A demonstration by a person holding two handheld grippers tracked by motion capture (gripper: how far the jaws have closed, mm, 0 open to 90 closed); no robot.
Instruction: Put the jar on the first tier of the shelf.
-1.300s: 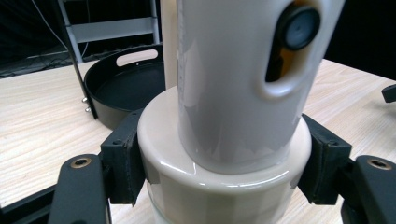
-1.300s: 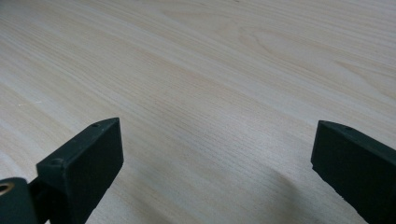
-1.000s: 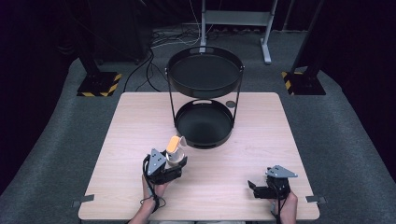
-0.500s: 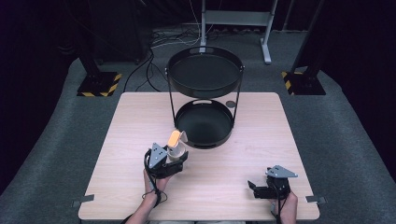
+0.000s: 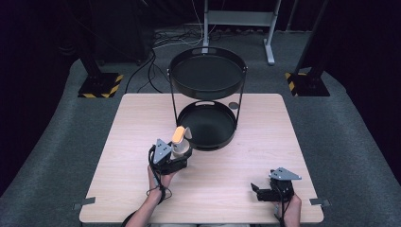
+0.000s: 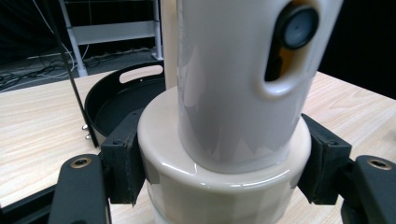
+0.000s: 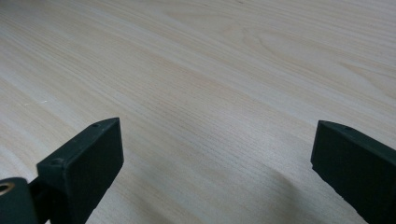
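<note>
two black tongs, left tongs point(image 6: 219, 163) clamping glossy cream cylindrical bottle point(image 6: 224, 140)

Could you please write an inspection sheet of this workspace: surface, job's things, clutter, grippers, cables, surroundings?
Surface: light wooden table, no spills seen.
Job's things: white bottle with orange top, held upright beside the two-tier black tray stand; lower tray and upper tray look empty.
Clutter: nothing seen.
Grippers: left gripper shut on the bottle's wide base; right gripper open, holding nothing, low near the table's front right.
Cables: one trails from the left gripper along the forearm; several lie on the floor behind the table.
Surroundings: grey carpet, metal frame legs, hazard-striped bases, dark backdrop.
</note>
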